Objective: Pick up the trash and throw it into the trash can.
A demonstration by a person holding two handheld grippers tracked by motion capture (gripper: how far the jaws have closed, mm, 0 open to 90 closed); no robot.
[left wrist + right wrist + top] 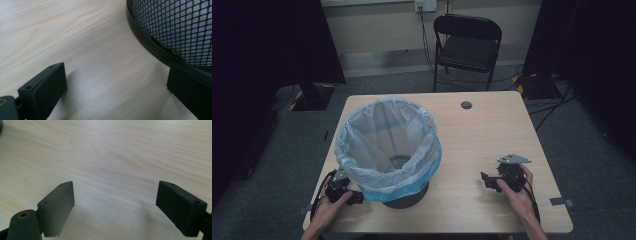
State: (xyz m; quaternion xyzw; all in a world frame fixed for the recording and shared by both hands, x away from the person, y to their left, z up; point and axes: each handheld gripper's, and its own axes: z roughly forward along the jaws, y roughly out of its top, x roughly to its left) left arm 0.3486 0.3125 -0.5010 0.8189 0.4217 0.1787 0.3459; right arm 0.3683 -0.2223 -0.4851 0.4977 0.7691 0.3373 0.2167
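Both tongs, the left gripper [354,196] and the right gripper [490,181], are sitting wide and empty, so I think moving slowly toward the bag [387,145] on the bin [175,32] is working best.

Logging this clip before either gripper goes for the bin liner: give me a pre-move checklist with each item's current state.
1. Left gripper open, nothing held: ok.
2. Right gripper open, nothing held: ok.
3. Mesh bin upright on the table: ok.
4. Liner bag folded over the rim all round: ok.
5. Left gripper beside the bin's base, apart from it: cannot tell.
6. Bin contents: cannot tell.
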